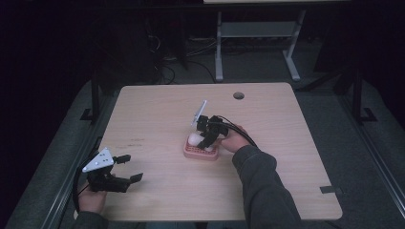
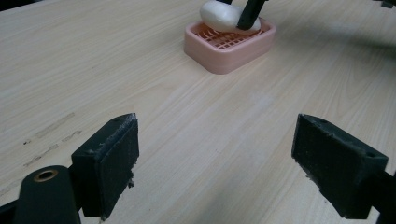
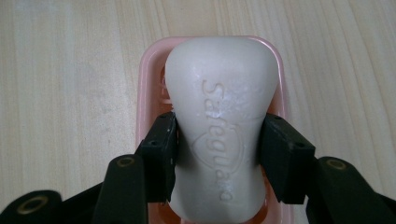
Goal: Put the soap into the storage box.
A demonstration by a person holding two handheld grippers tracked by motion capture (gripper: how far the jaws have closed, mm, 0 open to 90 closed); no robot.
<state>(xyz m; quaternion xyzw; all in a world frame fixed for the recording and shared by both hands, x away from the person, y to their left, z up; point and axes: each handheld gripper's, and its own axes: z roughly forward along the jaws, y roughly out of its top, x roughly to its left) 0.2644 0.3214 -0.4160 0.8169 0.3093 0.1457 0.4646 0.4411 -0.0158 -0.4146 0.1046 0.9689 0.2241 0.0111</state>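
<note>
A white bar of soap point(image 3: 222, 121) with raised lettering lies over a pink slotted soap dish point(image 3: 148, 84). My right gripper point(image 3: 218, 149) is shut on the soap, one pad pressed on each long side. In the high view the right gripper point(image 1: 208, 138) tilts down onto the soap point(image 1: 194, 139) in the dish point(image 1: 200, 152) near the table's middle. My left gripper point(image 1: 131, 168) rests near the front left edge with its jaws spread wide. In the left gripper view its two pads point(image 2: 109, 163) stand far apart over bare wood, with the dish point(image 2: 229, 44) and soap point(image 2: 222, 16) farther off.
The wooden table point(image 1: 157, 109) has a round cable hole point(image 1: 238, 95) at the back right. Faint scuff marks point(image 2: 51, 135) lie on the wood near the left gripper. A white desk frame point(image 1: 255, 43) stands on the floor beyond the table.
</note>
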